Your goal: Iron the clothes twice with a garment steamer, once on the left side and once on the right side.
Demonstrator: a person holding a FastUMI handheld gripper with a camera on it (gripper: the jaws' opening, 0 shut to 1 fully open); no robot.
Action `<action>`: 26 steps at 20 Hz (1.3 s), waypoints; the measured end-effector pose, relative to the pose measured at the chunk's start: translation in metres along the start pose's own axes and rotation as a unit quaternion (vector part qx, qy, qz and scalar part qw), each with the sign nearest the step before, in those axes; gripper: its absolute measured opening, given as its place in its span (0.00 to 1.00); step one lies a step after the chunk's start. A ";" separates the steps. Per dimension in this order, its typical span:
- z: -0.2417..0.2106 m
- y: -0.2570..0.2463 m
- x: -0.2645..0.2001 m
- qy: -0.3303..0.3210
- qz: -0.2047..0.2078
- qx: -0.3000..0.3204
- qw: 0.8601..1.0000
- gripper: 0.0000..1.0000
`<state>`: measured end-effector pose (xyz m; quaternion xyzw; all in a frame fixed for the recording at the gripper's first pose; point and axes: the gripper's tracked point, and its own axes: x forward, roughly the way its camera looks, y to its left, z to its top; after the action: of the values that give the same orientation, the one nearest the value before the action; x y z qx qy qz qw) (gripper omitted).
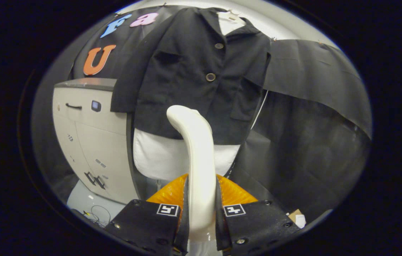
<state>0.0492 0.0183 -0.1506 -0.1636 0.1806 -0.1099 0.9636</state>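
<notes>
Claw around smooth curved steamer

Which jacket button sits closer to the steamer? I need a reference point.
The lower button, just above the steamer held between the gripper fingers; the upper button sits nearer the collar.

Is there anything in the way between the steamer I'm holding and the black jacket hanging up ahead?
Nothing visible blocks it. The hand-held gripper is shut on the white garment steamer, whose head rises in front of the black jacket and the white garment under it. The cabinet stands off to the side.
</notes>
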 end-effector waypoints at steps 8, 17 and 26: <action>0.128 -0.128 -0.007 -0.110 -0.064 0.089 0.988 0.33; 0.262 -0.200 0.005 -0.235 -0.070 0.117 0.962 0.32; 0.353 -0.205 0.023 -0.313 -0.053 0.097 0.943 0.33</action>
<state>0.1739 -0.0798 0.2261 -0.1050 -0.1511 -0.1210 0.9755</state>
